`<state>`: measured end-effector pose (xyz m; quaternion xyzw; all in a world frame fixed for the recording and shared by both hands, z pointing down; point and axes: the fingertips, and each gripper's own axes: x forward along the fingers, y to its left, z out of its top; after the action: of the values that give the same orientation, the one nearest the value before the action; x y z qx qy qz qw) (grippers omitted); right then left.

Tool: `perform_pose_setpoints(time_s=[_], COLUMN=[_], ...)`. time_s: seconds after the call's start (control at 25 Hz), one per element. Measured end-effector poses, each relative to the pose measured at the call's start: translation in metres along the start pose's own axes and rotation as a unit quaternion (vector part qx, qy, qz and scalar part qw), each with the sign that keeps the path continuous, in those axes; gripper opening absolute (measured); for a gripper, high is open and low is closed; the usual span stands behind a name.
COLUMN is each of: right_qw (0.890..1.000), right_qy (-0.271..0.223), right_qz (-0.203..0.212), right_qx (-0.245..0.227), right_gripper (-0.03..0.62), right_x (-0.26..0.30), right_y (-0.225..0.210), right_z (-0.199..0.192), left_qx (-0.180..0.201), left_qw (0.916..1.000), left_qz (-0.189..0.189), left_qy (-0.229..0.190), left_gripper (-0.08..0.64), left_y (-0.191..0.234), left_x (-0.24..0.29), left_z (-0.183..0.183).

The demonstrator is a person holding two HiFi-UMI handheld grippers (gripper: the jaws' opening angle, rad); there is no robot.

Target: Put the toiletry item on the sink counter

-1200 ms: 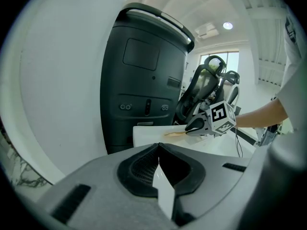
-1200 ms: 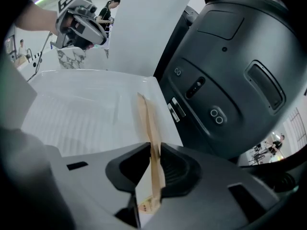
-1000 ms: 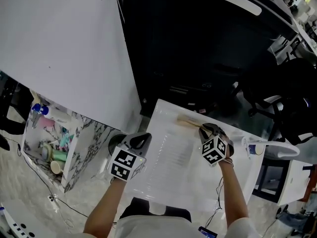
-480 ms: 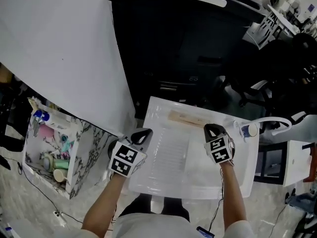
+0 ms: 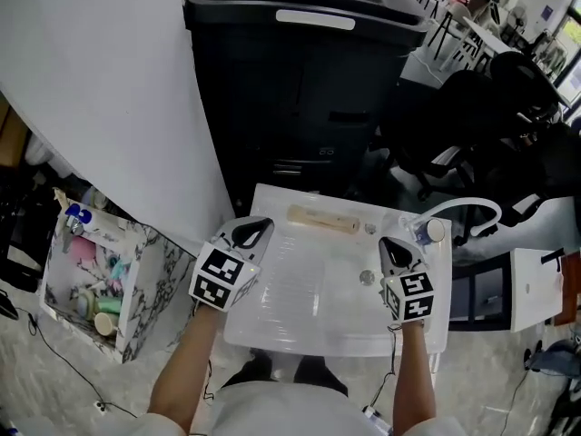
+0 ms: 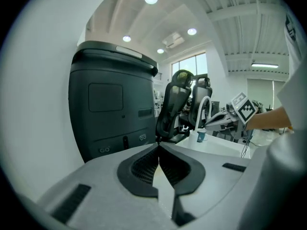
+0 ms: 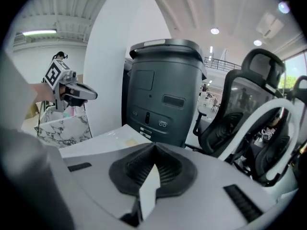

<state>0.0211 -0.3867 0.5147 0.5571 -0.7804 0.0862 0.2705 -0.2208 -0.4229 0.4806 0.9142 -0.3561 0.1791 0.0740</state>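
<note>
A long beige toiletry item (image 5: 323, 218) lies flat at the far edge of the white sink counter (image 5: 300, 321); a faint beige patch of it (image 7: 129, 139) shows in the right gripper view. My left gripper (image 5: 258, 227) hovers over the counter's left edge, shut and empty (image 6: 158, 146). My right gripper (image 5: 390, 243) is over the basin's right side, near of and to the right of the item, also shut with nothing in it (image 7: 154, 148). Neither gripper touches the item.
A marble-patterned box (image 5: 136, 271) with several toiletries stands on the floor at the left. A big black bin (image 5: 300, 89) rises behind the counter. A white faucet (image 5: 463, 209) and a small cup (image 5: 425, 232) sit at the right; office chairs (image 5: 481, 125) lie beyond.
My right gripper has drawn back toward me from the beige item, which stays on the counter's far edge. The head view has tilted up, showing more of the bin.
</note>
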Motion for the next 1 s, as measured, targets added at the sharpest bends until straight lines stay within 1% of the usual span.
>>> perform_pose_setpoints(time_s=[0.16,0.28,0.4,0.52,0.6,0.8,1.0], right_qw=[0.999,0.997,0.994,0.990,0.988,0.983,0.980], right_qy=[-0.045,-0.075,-0.106,-0.134,-0.148,-0.167,-0.184], right_qz=[-0.012,-0.017,-0.028,-0.041,-0.046,-0.065,-0.069], right_qx=[0.005,0.007,0.009,0.003,-0.002,-0.028,-0.028], right_gripper=[-0.005,-0.003,-0.003,-0.003,-0.003,-0.003,-0.003], right_x=[-0.035,-0.059,-0.081,-0.102,-0.114,-0.133,-0.147], right_y=[-0.023,-0.046,-0.065,-0.074,-0.076,-0.080,-0.083], right_z=[0.026,0.046,0.066,0.083,0.091,0.104,0.113], left_qx=[0.019,0.047,0.072,0.078,0.082,0.090,0.105], left_qw=[0.9996,0.9983,0.9957,0.9927,0.9908,0.9880,0.9854], left_qz=[0.012,0.017,0.030,0.059,0.069,0.060,0.059], left_qy=[-0.019,-0.031,-0.049,-0.070,-0.083,-0.110,-0.121], left_gripper=[0.009,0.009,0.009,0.009,0.009,0.009,0.009], left_y=[-0.010,-0.021,-0.027,-0.027,-0.029,-0.042,-0.054], left_x=[-0.004,-0.005,-0.004,-0.006,-0.008,-0.010,-0.016], left_z=[0.035,0.063,0.091,0.118,0.133,0.158,0.167])
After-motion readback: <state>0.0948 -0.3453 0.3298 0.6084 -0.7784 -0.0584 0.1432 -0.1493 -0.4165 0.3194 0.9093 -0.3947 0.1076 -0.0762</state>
